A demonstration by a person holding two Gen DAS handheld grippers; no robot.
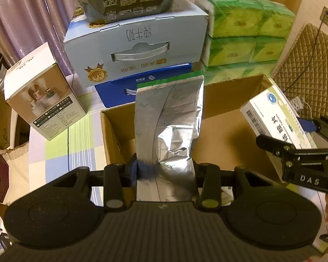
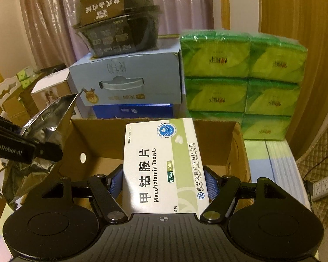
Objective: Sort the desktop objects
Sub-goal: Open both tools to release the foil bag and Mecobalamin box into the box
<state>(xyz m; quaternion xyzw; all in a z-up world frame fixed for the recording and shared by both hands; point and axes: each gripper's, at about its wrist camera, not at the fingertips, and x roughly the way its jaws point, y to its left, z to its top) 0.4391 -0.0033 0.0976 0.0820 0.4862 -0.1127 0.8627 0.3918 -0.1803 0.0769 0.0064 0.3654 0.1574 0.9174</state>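
While both loads hang over the open cardboard box (image 2: 236, 152), left claw (image 1: 164, 170) pinches a foil pouch (image 1: 170, 118), right claw (image 2: 164, 183) clamps a tablet box (image 2: 161, 163) (prob. for dropping in), box just ahead/below.

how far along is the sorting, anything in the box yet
Done: nothing shows inside the cardboard box; the floor in view is bare. In hand: the left hand-held gripper holds a silver foil pouch and the right hand-held gripper a white tablet box, both above the opening. Left: releasing both. Whether more items wait is not visible.
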